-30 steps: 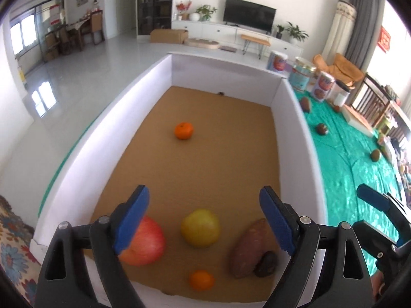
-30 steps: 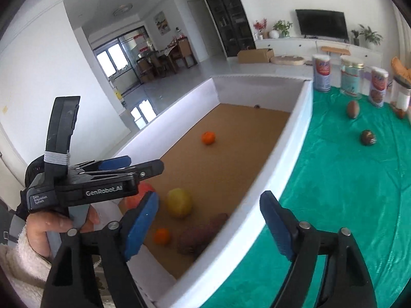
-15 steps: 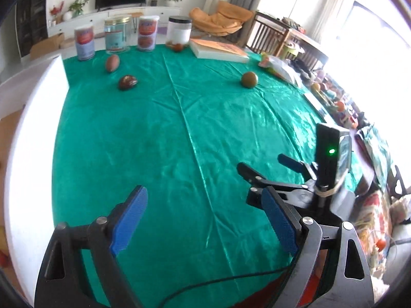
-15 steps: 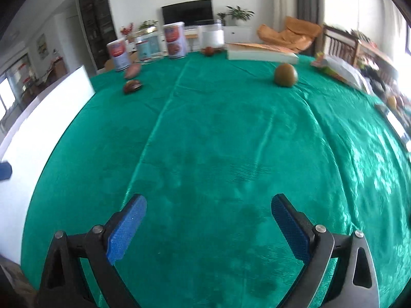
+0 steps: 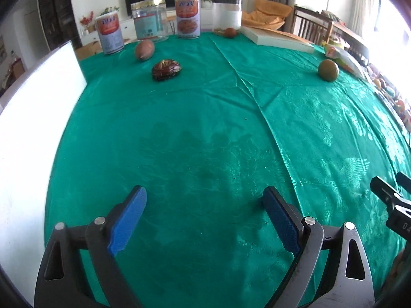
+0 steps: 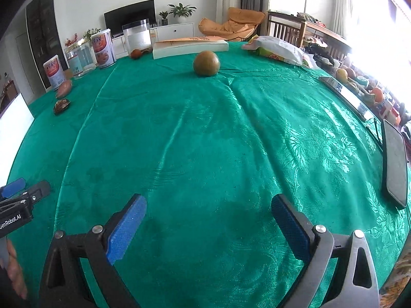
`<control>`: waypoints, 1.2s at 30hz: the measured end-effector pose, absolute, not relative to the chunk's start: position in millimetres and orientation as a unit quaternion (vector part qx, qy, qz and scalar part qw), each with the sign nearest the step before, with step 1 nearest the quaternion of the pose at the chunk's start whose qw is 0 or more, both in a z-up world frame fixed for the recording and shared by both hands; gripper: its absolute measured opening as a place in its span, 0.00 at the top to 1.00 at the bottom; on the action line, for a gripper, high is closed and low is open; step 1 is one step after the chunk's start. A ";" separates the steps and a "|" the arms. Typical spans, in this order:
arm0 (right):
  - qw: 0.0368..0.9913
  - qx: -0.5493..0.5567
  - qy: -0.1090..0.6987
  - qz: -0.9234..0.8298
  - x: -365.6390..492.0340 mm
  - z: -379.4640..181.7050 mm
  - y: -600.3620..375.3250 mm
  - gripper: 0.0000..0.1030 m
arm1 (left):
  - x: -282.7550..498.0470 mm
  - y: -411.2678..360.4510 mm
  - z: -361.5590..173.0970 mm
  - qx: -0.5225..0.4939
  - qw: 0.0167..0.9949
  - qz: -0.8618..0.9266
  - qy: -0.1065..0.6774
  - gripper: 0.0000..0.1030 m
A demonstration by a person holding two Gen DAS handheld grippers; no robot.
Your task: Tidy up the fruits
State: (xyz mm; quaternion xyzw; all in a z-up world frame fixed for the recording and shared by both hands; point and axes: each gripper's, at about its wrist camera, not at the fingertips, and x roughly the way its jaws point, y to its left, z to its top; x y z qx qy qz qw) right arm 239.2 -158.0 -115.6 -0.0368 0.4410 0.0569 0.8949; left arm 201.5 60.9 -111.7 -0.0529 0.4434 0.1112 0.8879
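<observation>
My left gripper (image 5: 205, 200) is open and empty over the green tablecloth (image 5: 205, 141). My right gripper (image 6: 208, 208) is open and empty too. A round green-brown fruit (image 6: 206, 63) lies far ahead in the right wrist view; it also shows in the left wrist view (image 5: 328, 69). A dark brown fruit (image 5: 166, 69) and a sweet potato (image 5: 145, 49) lie at the far left; both show in the right wrist view, the dark fruit (image 6: 61, 105) and the sweet potato (image 6: 64, 88). A small reddish fruit (image 6: 135, 53) sits by a clear jar. The white box wall (image 5: 30, 107) stands at the left.
Several tins and jars (image 5: 187, 16) line the far edge, with a flat white box (image 6: 190, 47) and a snack bag (image 6: 277, 48). A phone (image 6: 394, 164) lies at the right edge. The other gripper shows at each view's side, the right one (image 5: 390, 202) and the left one (image 6: 18, 205).
Both grippers swung away from the box of fruit to face the green table. The right wrist view now turns further right, towards the round green-brown fruit. Both stayed open.
</observation>
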 end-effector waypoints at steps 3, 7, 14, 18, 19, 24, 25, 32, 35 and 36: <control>0.892 -0.037 0.447 0.054 241.2 -118.0 -158.7 0.05 | 201.9 60.7 -112.8 -0.051 0.889 0.110 0.442 0.07; 0.887 -0.026 0.458 0.050 244.1 -121.7 -163.3 0.05 | 202.8 60.1 -113.3 -0.050 0.887 0.114 0.444 0.05; 0.885 -0.027 0.462 0.052 244.2 -123.2 -162.2 0.00 | 204.1 60.5 -114.0 -0.051 0.887 0.115 0.444 0.04; 0.885 -0.026 0.462 0.052 244.3 -122.9 -162.2 0.00 | 204.0 60.6 -113.9 -0.051 0.887 0.115 0.444 0.04; 0.885 -0.026 0.462 0.052 244.3 -122.9 -162.2 0.00 | 204.0 60.7 -113.9 -0.051 0.887 0.115 0.444 0.04; 0.885 -0.026 0.462 0.052 244.3 -122.8 -162.0 0.00 | 204.0 60.7 -113.9 -0.051 0.887 0.115 0.444 0.03; 0.885 -0.026 0.462 0.052 244.4 -122.8 -162.1 0.00 | 204.0 60.7 -113.9 -0.051 0.887 0.115 0.444 0.03; 0.885 -0.026 0.462 0.052 244.3 -122.8 -161.9 0.00 | 203.9 60.5 -113.8 -0.051 0.887 0.115 0.444 0.03; 0.885 -0.026 0.462 0.052 244.3 -122.8 -161.9 0.00 | 203.9 60.6 -113.8 -0.052 0.887 0.115 0.444 0.03; 0.885 -0.026 0.462 0.052 244.3 -122.7 -162.0 0.00 | 203.9 60.5 -113.8 -0.051 0.887 0.115 0.444 0.03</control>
